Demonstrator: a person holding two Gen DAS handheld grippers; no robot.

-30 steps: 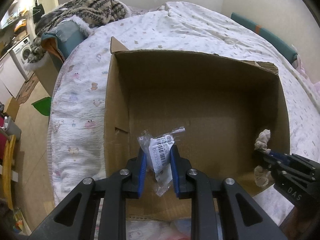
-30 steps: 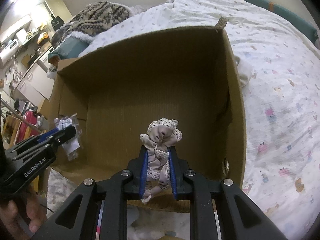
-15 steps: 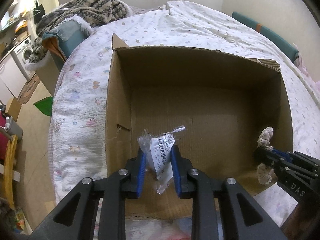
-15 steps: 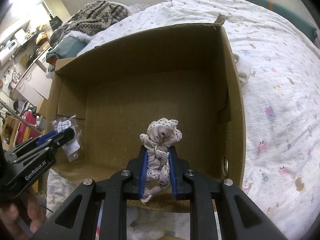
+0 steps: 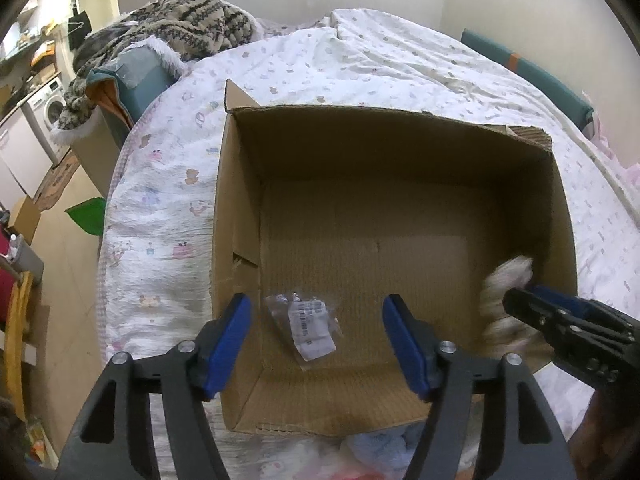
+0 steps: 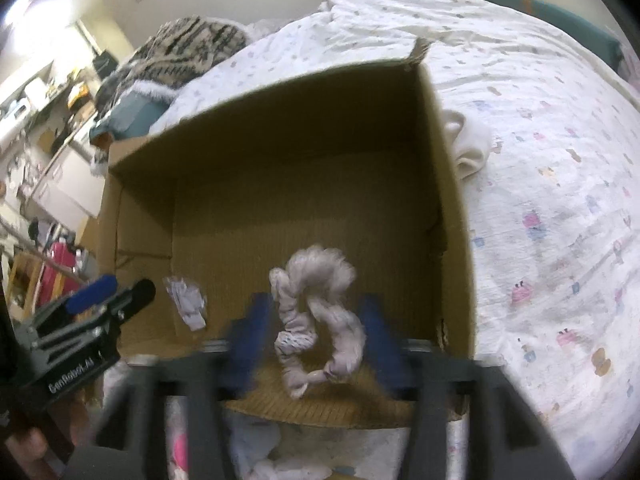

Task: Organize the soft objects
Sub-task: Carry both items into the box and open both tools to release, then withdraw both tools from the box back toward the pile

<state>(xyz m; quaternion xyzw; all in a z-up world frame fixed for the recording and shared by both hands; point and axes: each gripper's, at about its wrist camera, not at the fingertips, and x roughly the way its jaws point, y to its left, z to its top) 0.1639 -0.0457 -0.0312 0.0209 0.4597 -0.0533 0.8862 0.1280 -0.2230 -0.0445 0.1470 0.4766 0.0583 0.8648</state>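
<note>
An open cardboard box (image 5: 400,148) stands on the bed; it also shows in the right wrist view (image 6: 280,184). My left gripper (image 5: 316,340) is open above the box's near left corner. A clear plastic packet with a barcode label (image 5: 308,326) lies loose between its fingers on the box floor, and shows in the right wrist view (image 6: 188,300). My right gripper (image 6: 316,332) is open at the box's near right side. A pale lacy scrunchie (image 6: 320,320) is free between its fingers, blurred, and it also shows in the left wrist view (image 5: 506,284).
The bed has a white printed quilt (image 5: 160,208). A white folded cloth (image 6: 470,144) lies just outside the box's right wall. Blue and pink soft items (image 5: 380,450) lie in front of the box. A knitted blanket (image 5: 180,28) is at the bed's far left.
Both grippers have opened. The packet has left the left gripper and dropped to the box floor. The scrunchie has come free of the right gripper's fingers.
</note>
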